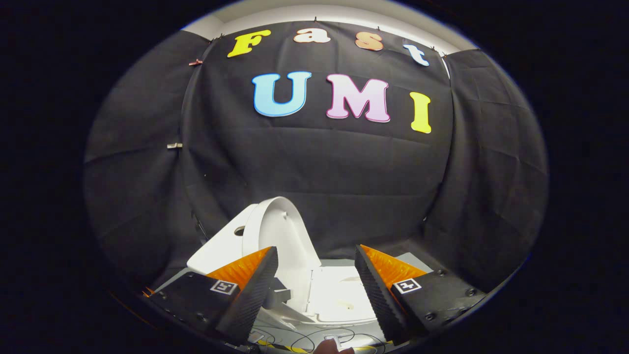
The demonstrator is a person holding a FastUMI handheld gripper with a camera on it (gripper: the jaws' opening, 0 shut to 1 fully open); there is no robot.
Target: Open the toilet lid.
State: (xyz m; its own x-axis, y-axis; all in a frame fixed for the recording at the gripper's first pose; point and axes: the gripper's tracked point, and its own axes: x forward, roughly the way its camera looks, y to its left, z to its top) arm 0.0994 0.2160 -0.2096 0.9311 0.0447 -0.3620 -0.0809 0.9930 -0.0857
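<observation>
A small white toilet (339, 295) stands low ahead of me, seen between and just beyond my fingers. Its lid (280, 236) is raised, standing nearly upright and leaning back toward the white tank (216, 250) behind it. The seat and bowl below lie exposed. My gripper (314, 255) is open, with a wide gap between the fingers (255, 290) and nothing held. The left finger sits in front of the lid's lower left part and hides it; I cannot tell whether it touches the lid.
Black cloth walls close the booth behind and on both sides of the toilet. Thin cables (304, 339) lie on the floor just below the fingers, near the toilet's base. A pale floor panel (413, 258) shows to the right of the toilet.
</observation>
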